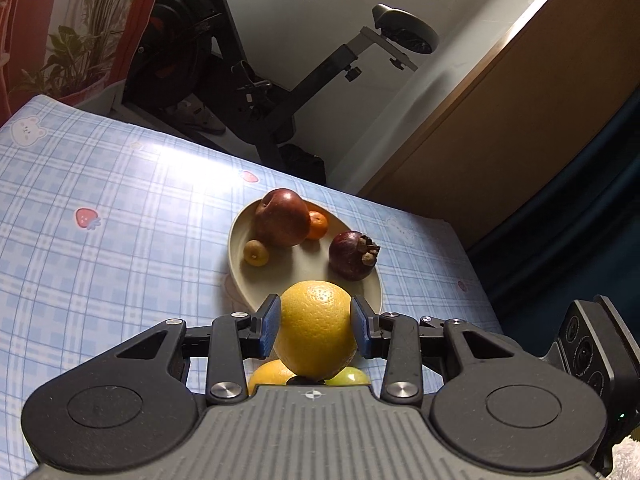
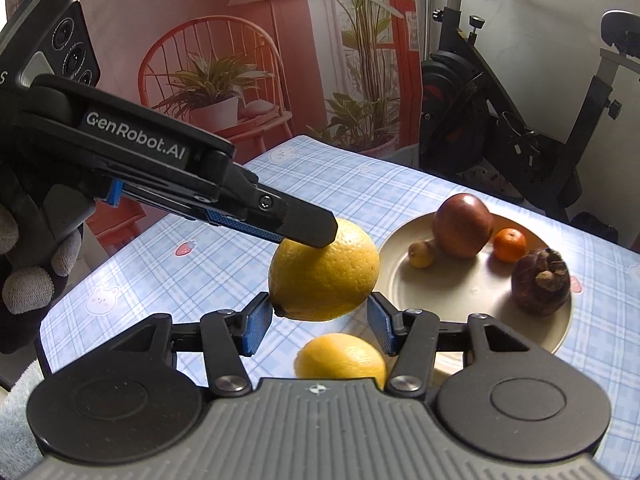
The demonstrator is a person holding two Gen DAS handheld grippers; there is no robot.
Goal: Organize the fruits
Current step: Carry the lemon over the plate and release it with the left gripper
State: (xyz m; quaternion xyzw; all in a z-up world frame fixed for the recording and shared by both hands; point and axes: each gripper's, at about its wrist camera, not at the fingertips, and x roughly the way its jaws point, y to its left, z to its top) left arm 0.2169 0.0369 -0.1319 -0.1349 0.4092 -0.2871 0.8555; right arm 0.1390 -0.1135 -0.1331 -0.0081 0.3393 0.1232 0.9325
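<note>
My left gripper (image 1: pixel 316 322) is shut on a large yellow orange (image 1: pixel 316 328) and holds it above the table, just short of the beige plate (image 1: pixel 240 276). The same orange (image 2: pixel 324 276) shows in the right wrist view, with the left gripper (image 2: pixel 308 232) clamped on it from the left. The plate (image 2: pixel 460 300) holds a red apple (image 2: pixel 463 226), a small tangerine (image 2: pixel 509 245), a dark mangosteen (image 2: pixel 540 282) and a small yellowish fruit (image 2: pixel 421 254). My right gripper (image 2: pixel 318 322) is open and empty, below the held orange. A second yellow orange (image 2: pixel 340 358) lies on the table under it.
A green fruit (image 1: pixel 349 377) and the second orange (image 1: pixel 270 374) lie on the table below my left gripper. The table has a blue checked cloth (image 1: pixel 120 208). An exercise bike (image 1: pixel 260 80) stands beyond the far edge. A wooden door (image 1: pixel 500 128) is at the right.
</note>
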